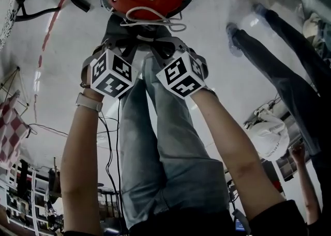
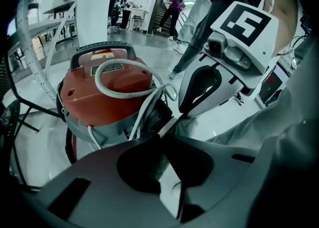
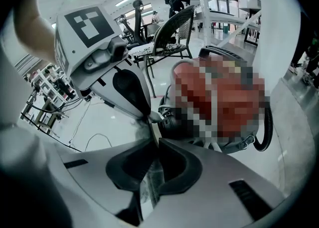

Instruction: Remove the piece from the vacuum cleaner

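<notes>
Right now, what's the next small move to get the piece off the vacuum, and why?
Probably open the left hand-held gripper slightly and ease it forward onto the white piece at the black fitting of the vacuum cleaner. Its jaws stand together just short of the piece, gripping nothing. The right hand-held gripper looks empty too.

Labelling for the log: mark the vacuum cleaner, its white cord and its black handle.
Vacuum cleaner (image 2: 79, 100): left gripper view, red lid.
White cord (image 2: 119, 94): left gripper view, loop's near side.
Black handle (image 2: 104, 47): left gripper view, top bar.
</notes>
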{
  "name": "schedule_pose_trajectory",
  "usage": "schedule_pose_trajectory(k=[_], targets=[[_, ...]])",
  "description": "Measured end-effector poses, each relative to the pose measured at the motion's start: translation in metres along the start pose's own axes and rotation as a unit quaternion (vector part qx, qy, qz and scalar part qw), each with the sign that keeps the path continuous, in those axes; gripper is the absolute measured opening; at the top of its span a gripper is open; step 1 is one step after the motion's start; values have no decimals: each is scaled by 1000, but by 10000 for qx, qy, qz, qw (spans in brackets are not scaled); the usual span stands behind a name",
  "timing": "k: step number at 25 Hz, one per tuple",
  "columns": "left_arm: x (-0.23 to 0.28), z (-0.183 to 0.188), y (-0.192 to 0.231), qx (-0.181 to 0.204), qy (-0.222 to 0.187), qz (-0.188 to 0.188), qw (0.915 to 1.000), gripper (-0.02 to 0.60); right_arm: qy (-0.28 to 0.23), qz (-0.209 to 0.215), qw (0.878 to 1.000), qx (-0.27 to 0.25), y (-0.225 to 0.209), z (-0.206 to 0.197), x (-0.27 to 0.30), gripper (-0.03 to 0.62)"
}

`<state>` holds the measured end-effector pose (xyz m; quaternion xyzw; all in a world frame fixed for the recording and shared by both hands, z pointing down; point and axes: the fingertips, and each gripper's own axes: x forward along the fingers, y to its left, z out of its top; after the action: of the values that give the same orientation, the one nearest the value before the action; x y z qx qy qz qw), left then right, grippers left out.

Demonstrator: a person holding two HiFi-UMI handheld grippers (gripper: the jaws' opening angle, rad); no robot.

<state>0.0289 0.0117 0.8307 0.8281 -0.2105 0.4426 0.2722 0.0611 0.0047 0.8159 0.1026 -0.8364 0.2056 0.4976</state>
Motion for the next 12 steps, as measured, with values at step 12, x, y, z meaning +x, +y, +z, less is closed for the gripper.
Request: schedule_pose_trajectory(k=[12], targets=[[-1,-19,-13,112,24,36,9999,51,-59,-97,9992,377,25,-10,6,52]])
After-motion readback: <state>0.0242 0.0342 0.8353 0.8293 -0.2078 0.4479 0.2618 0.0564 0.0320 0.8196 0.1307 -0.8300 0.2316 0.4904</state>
